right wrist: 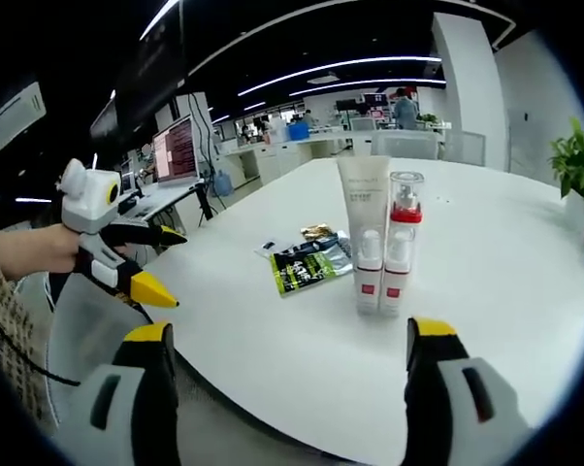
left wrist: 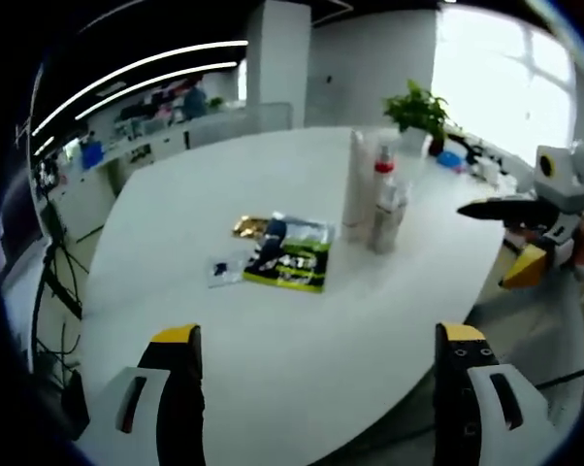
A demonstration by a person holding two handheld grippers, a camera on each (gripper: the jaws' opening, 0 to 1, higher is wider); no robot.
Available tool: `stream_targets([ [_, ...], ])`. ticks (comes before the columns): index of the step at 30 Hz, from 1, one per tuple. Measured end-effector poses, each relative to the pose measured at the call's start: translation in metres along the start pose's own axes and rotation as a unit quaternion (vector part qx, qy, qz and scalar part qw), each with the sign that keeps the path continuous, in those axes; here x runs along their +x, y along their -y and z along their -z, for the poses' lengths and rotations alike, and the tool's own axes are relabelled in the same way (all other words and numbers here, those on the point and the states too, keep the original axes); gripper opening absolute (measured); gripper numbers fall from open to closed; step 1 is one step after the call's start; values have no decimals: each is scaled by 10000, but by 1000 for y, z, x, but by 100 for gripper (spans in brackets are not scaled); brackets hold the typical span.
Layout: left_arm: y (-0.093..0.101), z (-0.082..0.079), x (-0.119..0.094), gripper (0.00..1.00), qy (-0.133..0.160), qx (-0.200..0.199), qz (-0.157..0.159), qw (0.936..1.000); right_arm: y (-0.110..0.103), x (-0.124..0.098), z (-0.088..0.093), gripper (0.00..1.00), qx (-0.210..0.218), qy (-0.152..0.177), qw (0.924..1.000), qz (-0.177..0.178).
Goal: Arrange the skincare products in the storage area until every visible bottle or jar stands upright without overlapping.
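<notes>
Open-plan office with ceiling strip lights, desks and monitors at the far side. A large white oval tabletop [left wrist: 273, 320] carries all items.

Task items, right gripper view: a tall white tube [right wrist: 363, 218] stands upright on its cap. Two small pump bottles stand in front of it, a white-capped one [right wrist: 369, 272] and a red-collared one with a clear cap [right wrist: 400, 248]. The two bottles stand side by side, touching or nearly so; both overlap the tube in this view, and whether they touch it cannot be told. In the left gripper view the same group [left wrist: 374, 199] stands near the tabletop's far right part.

Beside the group lie flat sachets: a green-and-black packet [left wrist: 290, 260], a gold packet [left wrist: 249, 227], and a small clear sachet [left wrist: 224, 269]. A potted plant [left wrist: 418, 112] stands at the far edge.

Left claw [left wrist: 318, 354]: jaws spread wide, nothing between them, over the near tabletop edge. It also appears in the right gripper view [right wrist: 161, 262], held by a hand [right wrist: 30, 248], off the tabletop edge.

Right claw [right wrist: 284, 349]: jaws spread wide, nothing held, facing the bottles.
</notes>
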State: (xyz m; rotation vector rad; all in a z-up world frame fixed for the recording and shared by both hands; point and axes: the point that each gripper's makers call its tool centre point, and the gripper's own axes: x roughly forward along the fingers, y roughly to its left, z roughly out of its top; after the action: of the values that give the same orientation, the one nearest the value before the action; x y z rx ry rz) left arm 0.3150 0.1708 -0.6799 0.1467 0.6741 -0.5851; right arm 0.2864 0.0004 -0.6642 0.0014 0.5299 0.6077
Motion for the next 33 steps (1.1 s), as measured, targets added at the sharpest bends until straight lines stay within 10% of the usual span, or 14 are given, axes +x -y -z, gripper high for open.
stream_targets([
  [33,-20,-10,123,97,-1233,782,305,9888,14,-2,-3,99,131,159,9993,308],
])
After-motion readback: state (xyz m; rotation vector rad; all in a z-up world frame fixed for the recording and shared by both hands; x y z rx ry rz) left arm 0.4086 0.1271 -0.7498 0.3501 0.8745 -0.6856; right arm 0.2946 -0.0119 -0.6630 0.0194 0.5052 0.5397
